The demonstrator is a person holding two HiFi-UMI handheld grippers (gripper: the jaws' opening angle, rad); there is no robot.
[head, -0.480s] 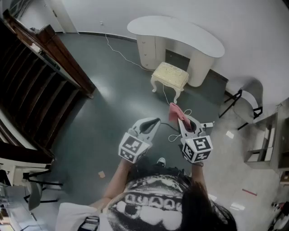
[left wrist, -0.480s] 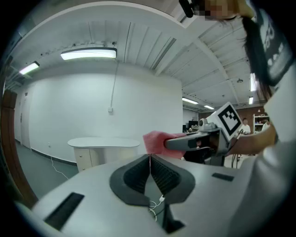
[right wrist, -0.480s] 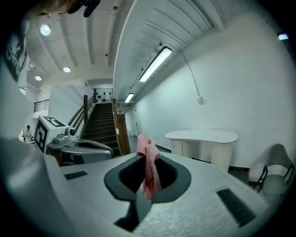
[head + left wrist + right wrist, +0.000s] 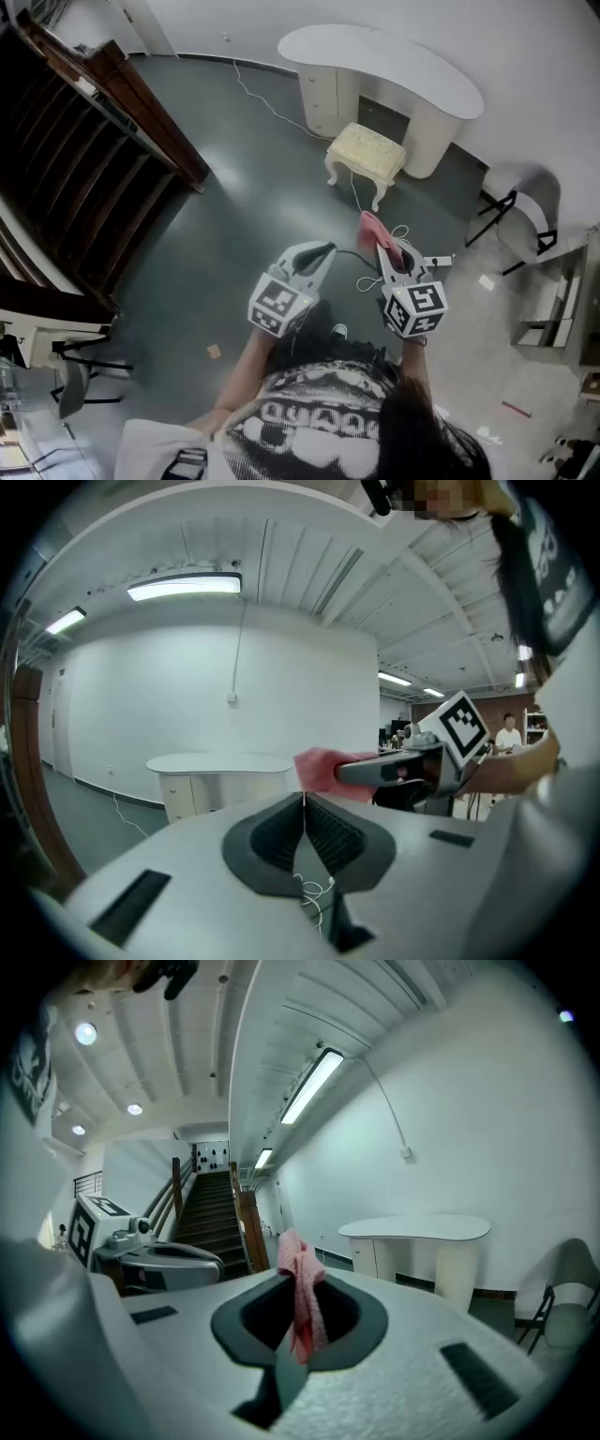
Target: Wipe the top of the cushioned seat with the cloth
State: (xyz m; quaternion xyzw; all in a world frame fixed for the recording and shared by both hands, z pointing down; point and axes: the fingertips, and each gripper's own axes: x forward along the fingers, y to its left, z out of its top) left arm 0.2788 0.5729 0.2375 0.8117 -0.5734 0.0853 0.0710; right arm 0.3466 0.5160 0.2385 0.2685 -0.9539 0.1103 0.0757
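Head view: the cream cushioned seat sits well off, pretty much straight ahead of the right gripper, the nearer one. Left gripper view: the left gripper has its jaws pressed together, empty. Right gripper view: jaws pinching the crumpled pink cloth.

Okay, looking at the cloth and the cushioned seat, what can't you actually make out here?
1. The cushioned seat: in the head view it is too small and far off to show any dirt on its top; neither gripper view shows it.
2. The cloth: in the right gripper view its lower end is hidden between the shut jaws of the right gripper, so its full size is unclear.
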